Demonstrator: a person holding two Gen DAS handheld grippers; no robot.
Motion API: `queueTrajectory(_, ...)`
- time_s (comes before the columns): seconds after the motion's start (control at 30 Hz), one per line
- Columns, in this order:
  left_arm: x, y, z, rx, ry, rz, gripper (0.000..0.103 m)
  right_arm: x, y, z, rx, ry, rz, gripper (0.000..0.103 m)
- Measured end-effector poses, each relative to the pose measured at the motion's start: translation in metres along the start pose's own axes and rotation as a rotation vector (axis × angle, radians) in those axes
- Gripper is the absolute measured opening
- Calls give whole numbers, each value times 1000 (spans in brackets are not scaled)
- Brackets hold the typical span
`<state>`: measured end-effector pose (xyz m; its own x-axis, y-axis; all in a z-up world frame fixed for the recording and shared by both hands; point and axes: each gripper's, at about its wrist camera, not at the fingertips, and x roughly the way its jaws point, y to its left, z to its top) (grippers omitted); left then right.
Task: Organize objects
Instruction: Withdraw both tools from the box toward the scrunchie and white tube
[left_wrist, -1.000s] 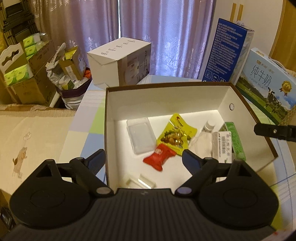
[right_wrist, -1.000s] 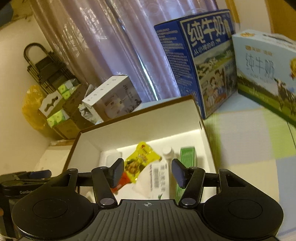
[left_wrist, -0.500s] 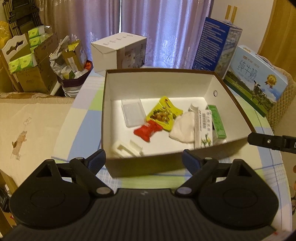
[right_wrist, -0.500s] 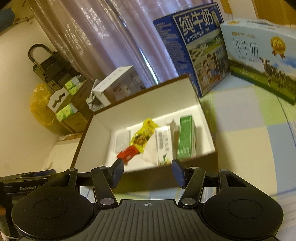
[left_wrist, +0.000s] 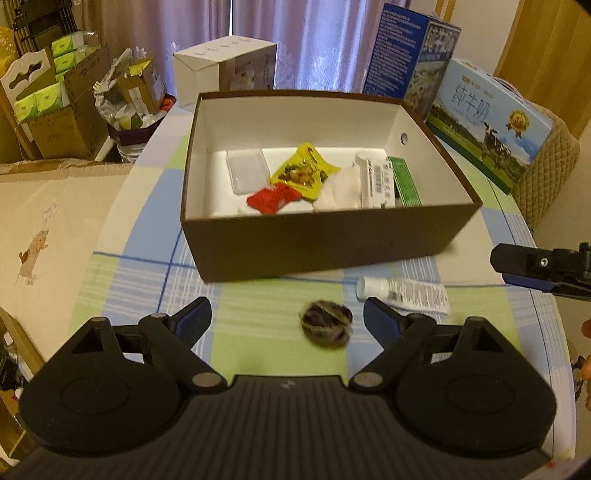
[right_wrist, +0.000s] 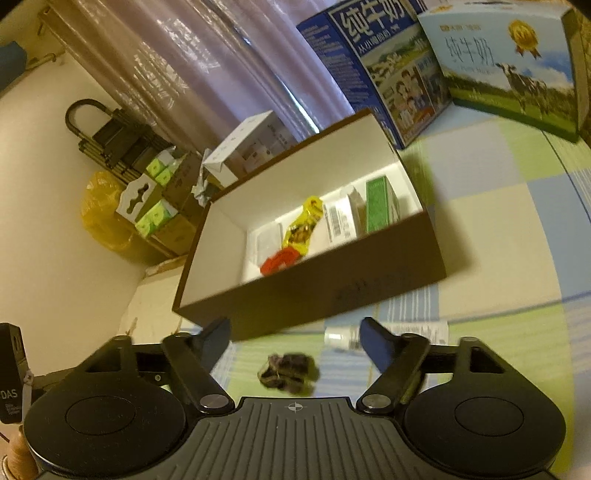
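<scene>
Both grippers, left gripper (left_wrist: 287, 317) and right gripper (right_wrist: 294, 335), wide, empty. Crumpled dark wad (left_wrist: 325, 327) between left fingers; smooth white tube (left_wrist: 403, 294) at 1 o'clock; brown cardboard box (left_wrist: 321, 242) at 12.

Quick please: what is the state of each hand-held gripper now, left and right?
Left hand-held gripper: open, holding nothing.
Right hand-held gripper: open, holding nothing.

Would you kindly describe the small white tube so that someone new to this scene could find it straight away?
Find the brown box on the checked tablecloth. Outside it, before its near wall, two things lie on the cloth: a dark crumpled ball and, towards the right corner, the white tube. The tube is long, flat and printed, its cap pointing left.
</scene>
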<state>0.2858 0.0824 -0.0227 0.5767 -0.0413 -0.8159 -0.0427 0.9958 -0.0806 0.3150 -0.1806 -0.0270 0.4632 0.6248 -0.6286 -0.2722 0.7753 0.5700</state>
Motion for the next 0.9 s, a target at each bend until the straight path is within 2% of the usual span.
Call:
queueTrajectory(0.23,0,-3,-20,1,39,6,88,-11,-4,-25,-37,-17,-36,81)
queueTrajectory(0.3,0,-3,-26,-3,47,3,88,-10,-3,-30,-53,28,-34,81)
queueTrajectory(0.4,0,-5,-32,0,56,1,88,-11,-4,-39,-71,35,-55,81)
queueTrajectory(0.6,4,-14,-42,16,78,-8,88,-6,-7,-56,-81,102,-84,81)
queueTrajectory(0.77,8,-18,-47,20,93,-17,88,-1,-5,-66,-137,174,-134,81)
queueTrajectory(0.9,10,-21,-48,24,98,-15,89,-1,-7,-70,-143,193,-151,81)
